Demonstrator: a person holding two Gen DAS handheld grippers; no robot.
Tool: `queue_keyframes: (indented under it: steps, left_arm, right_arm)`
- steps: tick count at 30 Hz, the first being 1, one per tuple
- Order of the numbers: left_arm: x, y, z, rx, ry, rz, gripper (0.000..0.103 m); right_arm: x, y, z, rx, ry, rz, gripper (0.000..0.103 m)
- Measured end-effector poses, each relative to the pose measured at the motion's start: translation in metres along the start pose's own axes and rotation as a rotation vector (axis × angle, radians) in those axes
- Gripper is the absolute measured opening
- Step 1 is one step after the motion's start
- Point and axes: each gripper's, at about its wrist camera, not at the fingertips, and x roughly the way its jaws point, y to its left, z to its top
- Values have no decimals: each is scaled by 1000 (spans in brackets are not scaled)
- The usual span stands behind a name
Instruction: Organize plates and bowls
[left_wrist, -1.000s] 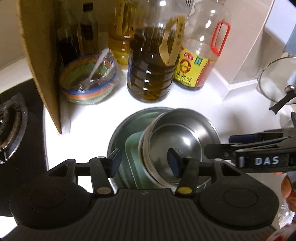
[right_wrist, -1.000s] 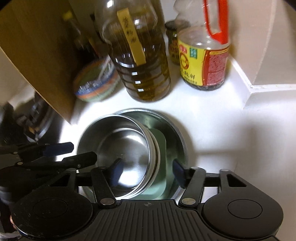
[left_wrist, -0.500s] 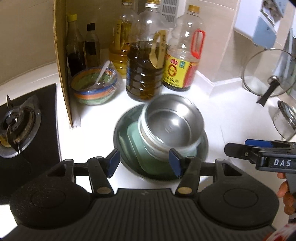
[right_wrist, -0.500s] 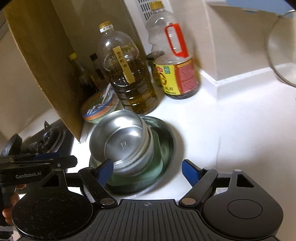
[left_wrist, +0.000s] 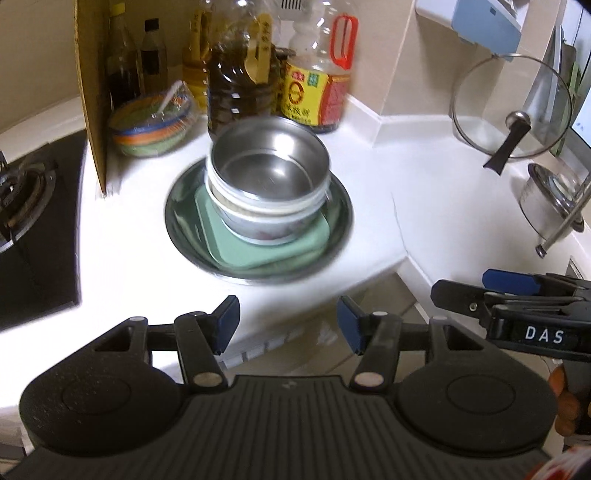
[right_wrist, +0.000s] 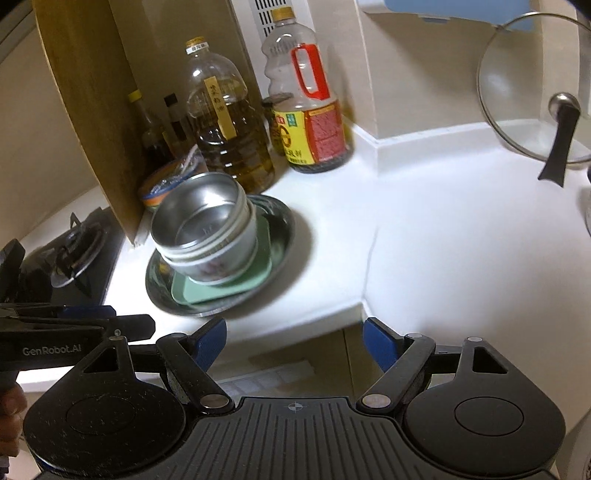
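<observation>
Left gripper (left_wrist: 287, 325) fingers half apart, empty, right gripper (right_wrist: 294, 345) fingers just widened, empty, steel bowls (left_wrist: 267, 177) stacked on green plate (left_wrist: 258, 243) in metal dish (left_wrist: 184, 229), well ahead of fingers on desk (left_wrist: 406, 192), oil bottles (right_wrist: 229, 122) behind, cardboard (left_wrist: 92, 92) left, glass lid (left_wrist: 511, 107) right.

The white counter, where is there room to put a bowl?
The bare white counter between the round steel tray of stacked bowls and the glass pot lid is free. The back corner is crowded with big oil bottles and a striped bowl.
</observation>
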Motion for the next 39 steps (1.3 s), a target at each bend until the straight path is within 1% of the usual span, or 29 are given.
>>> queue_keyframes:
  steps: [5,8,16,29,39]
  left_arm:
    - [0,-15,-15,-6,34,-12,56]
    - [-2,-22,-21,-8,39,-17,56]
    - [-3,-33,-23,-2,37,-25,56]
    - [-5,-41,-24,13,35,-39,56]
    - [-5,-42,-24,16,37,-36,56]
  right_arm:
    - [-8,-12,-11,6,25,-3,81]
    - [-10,-17,-18,0,42,-5,81]
    - [-17,-28,-26,10,62,-4,81]
    - [-21,-33,-26,18,66,-9,81]
    - [-22,-33,-26,21,66,-8,81]
